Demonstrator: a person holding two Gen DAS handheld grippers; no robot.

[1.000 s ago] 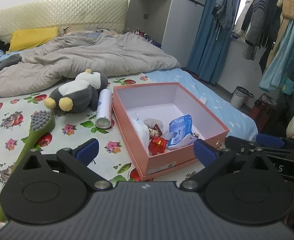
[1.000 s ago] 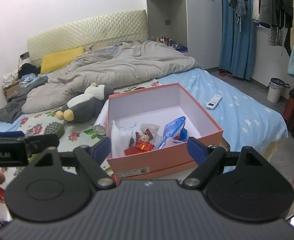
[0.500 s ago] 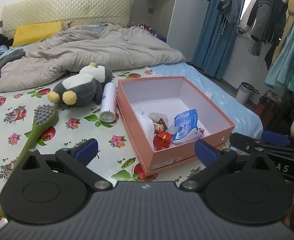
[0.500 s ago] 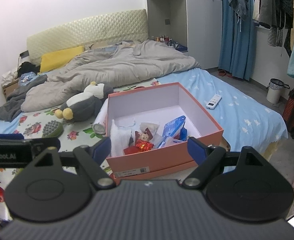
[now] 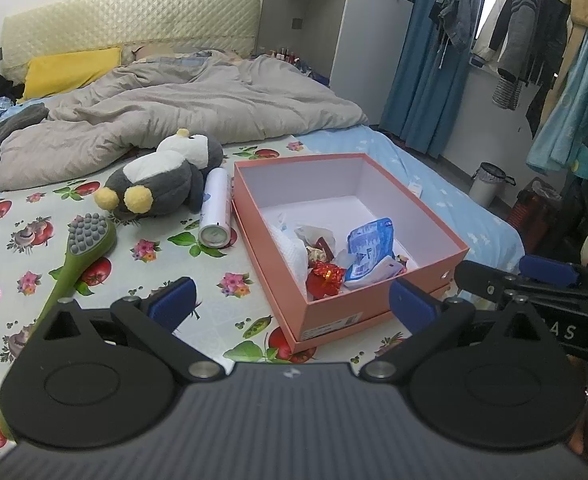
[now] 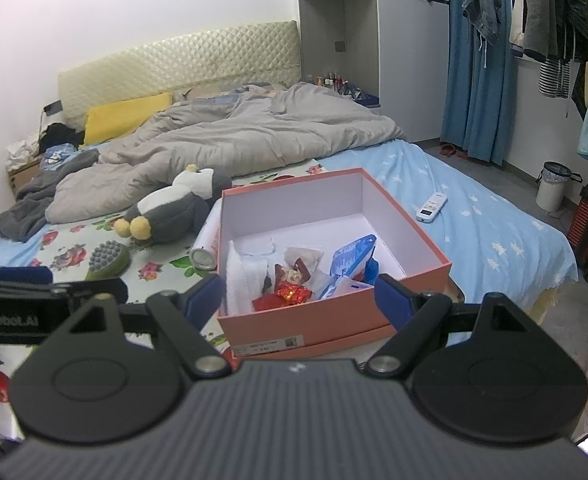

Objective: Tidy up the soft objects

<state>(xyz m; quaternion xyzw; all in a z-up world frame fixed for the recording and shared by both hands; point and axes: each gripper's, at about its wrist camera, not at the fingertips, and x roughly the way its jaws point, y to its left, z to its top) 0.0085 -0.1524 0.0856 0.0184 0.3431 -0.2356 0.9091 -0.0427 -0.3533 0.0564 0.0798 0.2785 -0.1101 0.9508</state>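
Note:
A grey and white penguin plush (image 5: 162, 184) (image 6: 174, 210) lies on the flowered sheet, left of an open pink box (image 5: 438, 236) (image 6: 426, 240). The box holds a white cloth (image 5: 290, 248) (image 6: 240, 276), a blue packet (image 5: 370, 244) (image 6: 350, 258) and a red wrapped thing (image 5: 326, 276) (image 6: 292, 292). My left gripper (image 5: 292, 306) is open and empty, near the box's front left corner. My right gripper (image 6: 300, 300) is open and empty, in front of the box. Each gripper shows at the edge of the other's view.
A white spray can (image 5: 214, 212) (image 6: 206, 248) lies between plush and box. A green brush (image 5: 82, 252) (image 6: 108, 260) lies left. A grey duvet (image 5: 182, 108) and yellow pillow (image 5: 70, 70) lie behind. A white remote (image 6: 432, 207) lies on the blue sheet right. Clothes hang right.
The left gripper has drawn back and risen a little, so the box and plush sit lower and smaller in view. The right gripper has hardly moved. Both stay open.

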